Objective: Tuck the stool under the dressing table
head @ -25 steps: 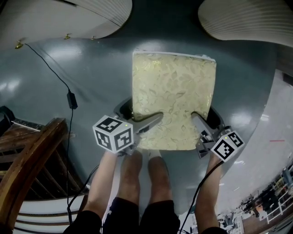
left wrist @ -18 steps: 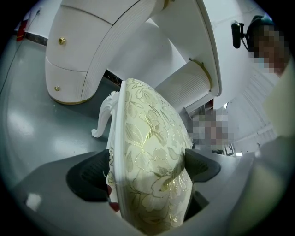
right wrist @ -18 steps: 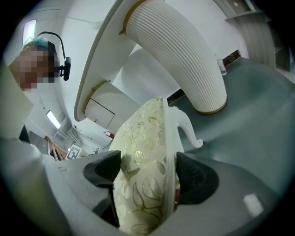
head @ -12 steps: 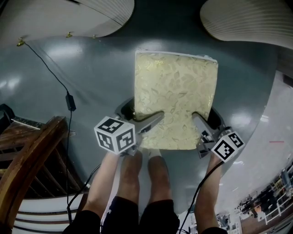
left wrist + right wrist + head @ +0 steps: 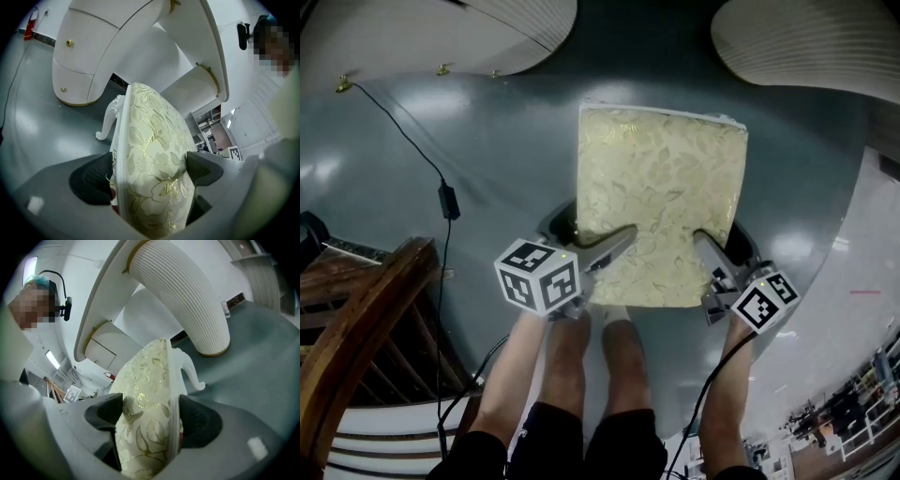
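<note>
The stool [image 5: 661, 206] stands on the glossy grey floor [image 5: 487, 159], straight ahead of both tools and held at its near edge. Its seat is a plump, squarish cushion in pale cream brocade with a leafy pattern and gold thread, set on a white moulded frame.

The left hand-held gripper [image 5: 591, 234] has just been closing its jaws and now clamps the seat's near left corner: one dark ribbed pad presses the fabric top, while the other seems to bear on the white rail underneath. The right hand-held gripper [image 5: 722, 246] grips the near right corner the same way, with the cushion squeezed between its two black pads.

Beyond the left jaws, a white carved leg [image 5: 107, 123] curls out to a scrolled foot. Further ahead of both tools rises the desk [image 5: 93, 65], white, with rounded, finely ribbed pedestals, gold trim and small gold knobs [image 5: 69, 43]. The stool stands short of the gap between the pedestals.
</note>
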Demonstrator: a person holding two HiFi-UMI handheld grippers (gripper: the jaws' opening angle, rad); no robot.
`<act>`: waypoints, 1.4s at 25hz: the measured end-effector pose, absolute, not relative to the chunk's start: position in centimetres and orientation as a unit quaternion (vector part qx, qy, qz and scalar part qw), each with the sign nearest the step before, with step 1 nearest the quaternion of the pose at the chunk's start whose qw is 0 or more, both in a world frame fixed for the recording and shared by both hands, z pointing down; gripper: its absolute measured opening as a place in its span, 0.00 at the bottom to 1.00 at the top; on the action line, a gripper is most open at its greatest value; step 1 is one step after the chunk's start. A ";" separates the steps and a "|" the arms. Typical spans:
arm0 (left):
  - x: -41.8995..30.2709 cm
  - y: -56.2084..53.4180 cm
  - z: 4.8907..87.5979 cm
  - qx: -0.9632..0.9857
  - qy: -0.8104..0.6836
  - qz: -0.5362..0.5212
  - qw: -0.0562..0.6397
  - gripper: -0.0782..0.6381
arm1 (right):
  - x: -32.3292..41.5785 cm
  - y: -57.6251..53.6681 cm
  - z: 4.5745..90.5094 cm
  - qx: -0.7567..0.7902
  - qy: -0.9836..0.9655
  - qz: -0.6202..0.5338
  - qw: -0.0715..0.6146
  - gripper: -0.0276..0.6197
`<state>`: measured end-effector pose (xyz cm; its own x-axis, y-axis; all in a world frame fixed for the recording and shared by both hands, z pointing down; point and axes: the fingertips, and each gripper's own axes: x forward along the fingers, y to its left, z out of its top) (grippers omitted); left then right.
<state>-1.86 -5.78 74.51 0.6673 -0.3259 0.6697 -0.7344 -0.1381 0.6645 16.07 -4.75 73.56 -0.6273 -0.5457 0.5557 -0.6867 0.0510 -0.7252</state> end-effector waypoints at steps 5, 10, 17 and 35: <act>-1.8 -5.6 74.6 0.733 -0.362 0.192 0.543 0.81 | 16.2 -4.8 73.5 0.432 -0.728 0.529 0.064 0.63; -1.9 -5.7 74.6 0.742 -0.369 0.184 0.529 0.80 | 16.2 -4.6 73.3 0.446 -0.730 0.515 0.056 0.62; -2.0 -6.4 73.6 0.768 -0.359 0.203 0.489 0.76 | 16.0 -3.7 73.5 0.462 -0.708 0.533 0.028 0.62; -2.1 -6.1 73.8 0.774 -0.369 0.173 0.484 0.76 | 16.1 -4.0 73.2 0.455 -0.730 0.509 0.030 0.61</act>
<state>-2.11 -6.09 73.84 0.6671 -0.4037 0.6261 -0.7397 -0.2584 0.6214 16.12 -3.99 73.19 -0.5838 -0.6335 0.5077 -0.6952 0.0671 -0.7157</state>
